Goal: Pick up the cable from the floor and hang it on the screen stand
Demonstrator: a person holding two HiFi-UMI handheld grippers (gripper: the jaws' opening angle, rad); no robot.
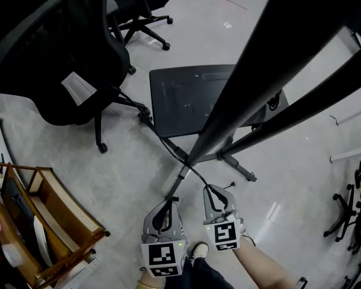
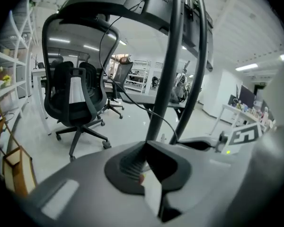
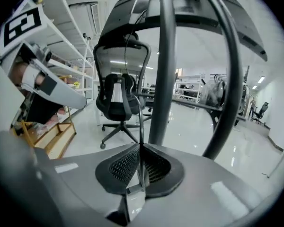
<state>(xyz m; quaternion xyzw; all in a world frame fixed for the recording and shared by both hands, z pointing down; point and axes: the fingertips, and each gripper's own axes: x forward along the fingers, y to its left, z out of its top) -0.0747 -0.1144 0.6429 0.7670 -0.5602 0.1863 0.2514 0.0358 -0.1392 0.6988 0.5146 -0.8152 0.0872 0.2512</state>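
Right gripper (image 1: 216, 192) is clamped on the thin black cable (image 1: 174, 151), which is held up near the black metal screen stand's (image 1: 271, 65) foot. Left gripper (image 1: 168, 206) has its jaws together, nothing visible between. Pick looks done. Next is probably raising the cable and draping it over the stand.

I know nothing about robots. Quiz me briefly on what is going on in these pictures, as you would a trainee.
1. True or false: the right gripper is shut on the cable.
2. The left gripper has its jaws: A) wide apart, B) together.
3. Fill in: in the head view, the wheeled thing left of the screen stand is an office ____.
Key: 1 true; 2 B; 3 chair.
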